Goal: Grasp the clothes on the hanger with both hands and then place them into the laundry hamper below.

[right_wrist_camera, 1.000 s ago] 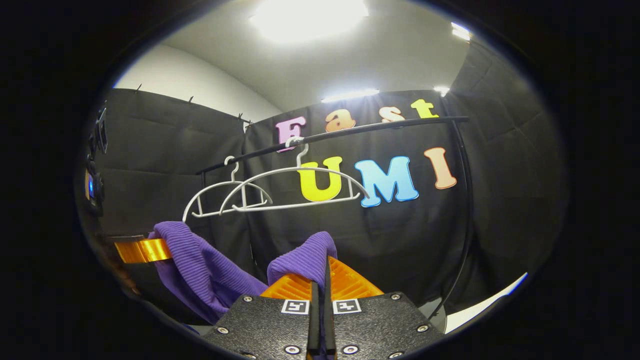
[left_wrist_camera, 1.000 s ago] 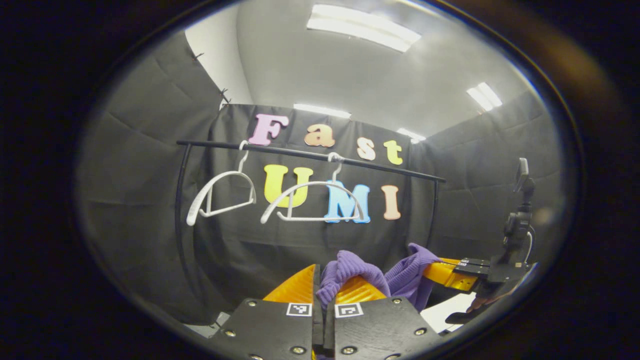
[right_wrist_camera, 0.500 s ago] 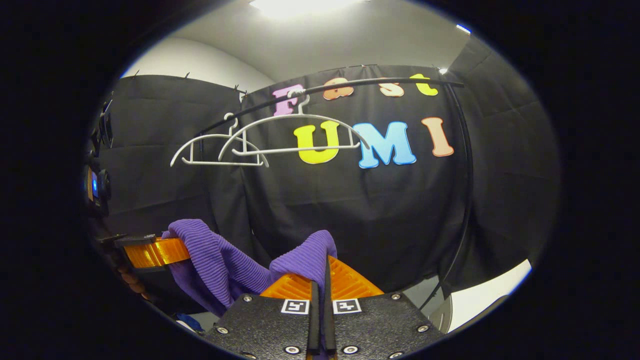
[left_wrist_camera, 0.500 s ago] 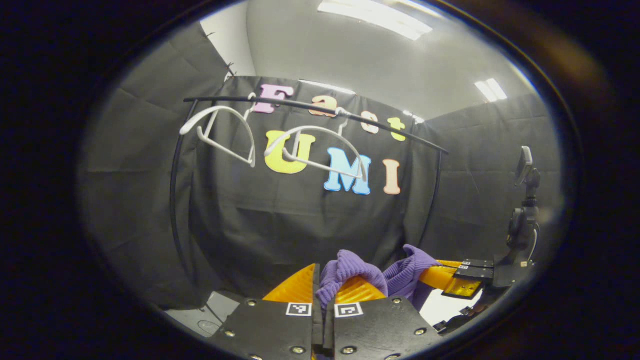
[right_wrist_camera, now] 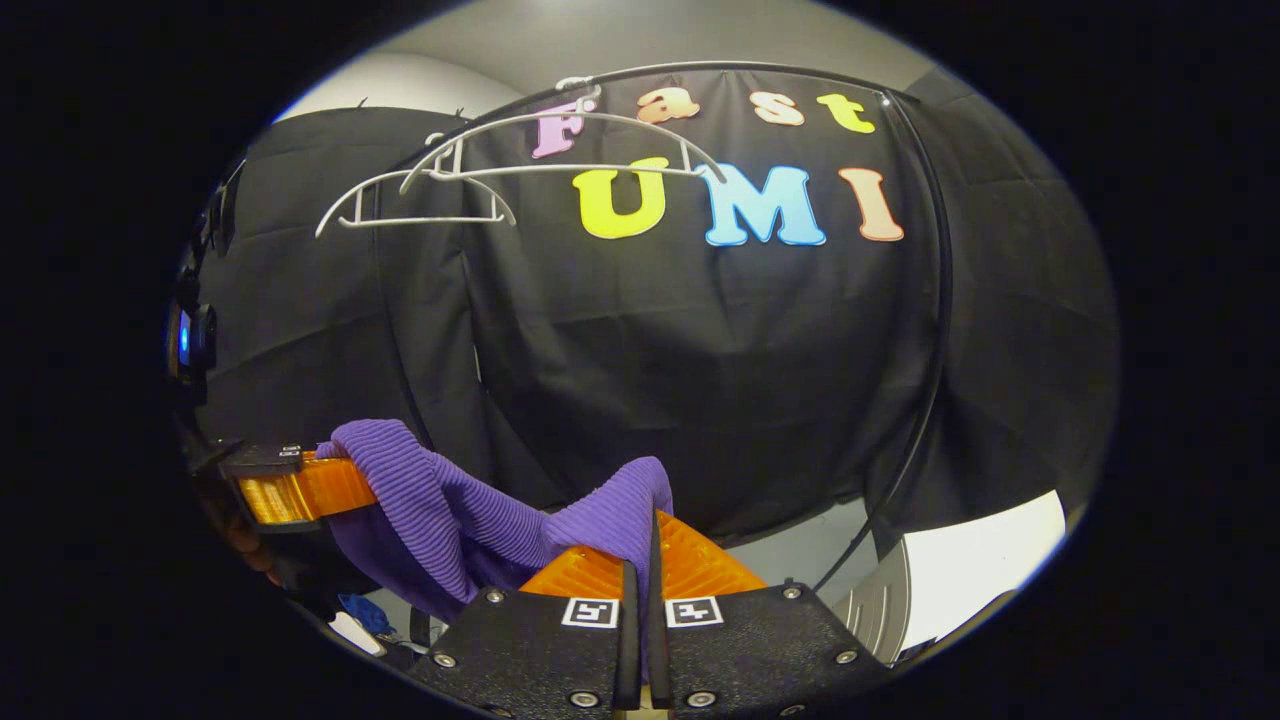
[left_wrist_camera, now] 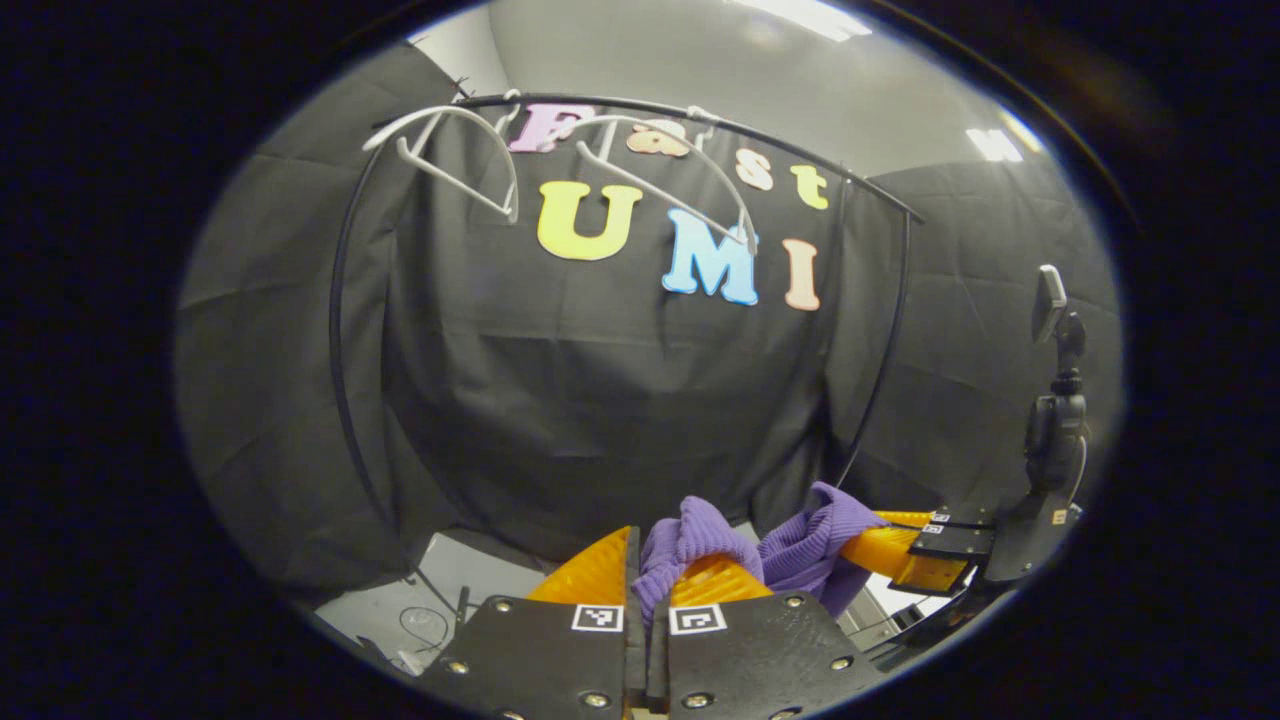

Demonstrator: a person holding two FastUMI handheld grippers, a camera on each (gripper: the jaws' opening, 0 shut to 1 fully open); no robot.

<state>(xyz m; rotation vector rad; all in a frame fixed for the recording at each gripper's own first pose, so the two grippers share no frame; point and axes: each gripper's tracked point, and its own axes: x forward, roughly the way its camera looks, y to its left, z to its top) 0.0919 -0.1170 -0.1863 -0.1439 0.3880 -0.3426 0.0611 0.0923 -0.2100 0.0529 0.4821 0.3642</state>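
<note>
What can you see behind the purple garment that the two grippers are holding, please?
Behind the purple garment hangs the black cloth wall, with two bare white hangers on the rail above. What lies beneath the garment is covered by it and the gripper bodies.

Your black rail (left_wrist_camera: 700, 112) curves overhead and down both sides, carrying two bare white hangers (left_wrist_camera: 455, 150) hooked side by side. Below it you see grey floor (left_wrist_camera: 450, 575) with a thin cable (left_wrist_camera: 425, 625) lying on it, and a white surface (right_wrist_camera: 985, 545) at the right.
</note>
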